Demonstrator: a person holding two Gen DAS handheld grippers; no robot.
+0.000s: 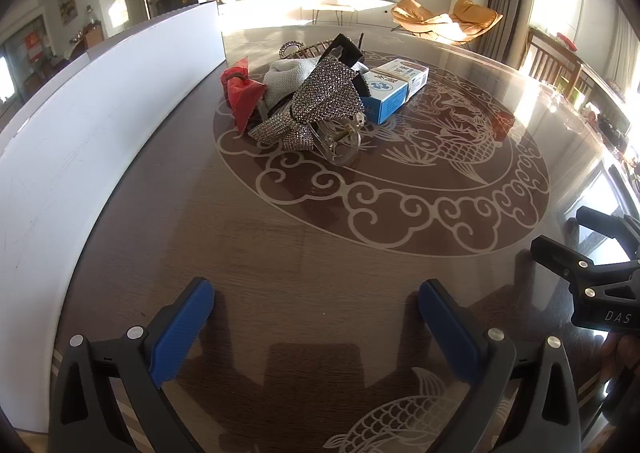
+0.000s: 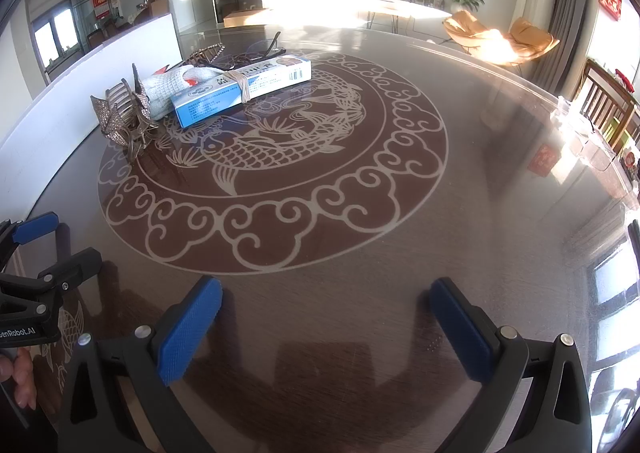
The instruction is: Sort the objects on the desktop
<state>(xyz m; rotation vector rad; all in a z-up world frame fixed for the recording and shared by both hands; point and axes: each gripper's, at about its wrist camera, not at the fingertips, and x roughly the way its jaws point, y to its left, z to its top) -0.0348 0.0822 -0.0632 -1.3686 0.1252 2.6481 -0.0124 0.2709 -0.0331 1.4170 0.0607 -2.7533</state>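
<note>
Left tool (image 1: 316, 313) spread wide over bare desk (image 1: 320, 245), nothing between its blue pads (image 1: 182, 329). Right tool (image 2: 326, 317) likewise spread and empty. Both well short of the pile at the far left of the desk's carp medallion: rhinestone bow (image 1: 320, 101) on top, red wrapper (image 1: 242, 95) and white knit cloth (image 1: 286, 79) behind, blue-and-white box (image 1: 394, 91) touching on the right, a clear clip (image 1: 340, 143), possibly acrylic, in front. White board (image 1: 80, 141) lines the desk's left edge.
</note>
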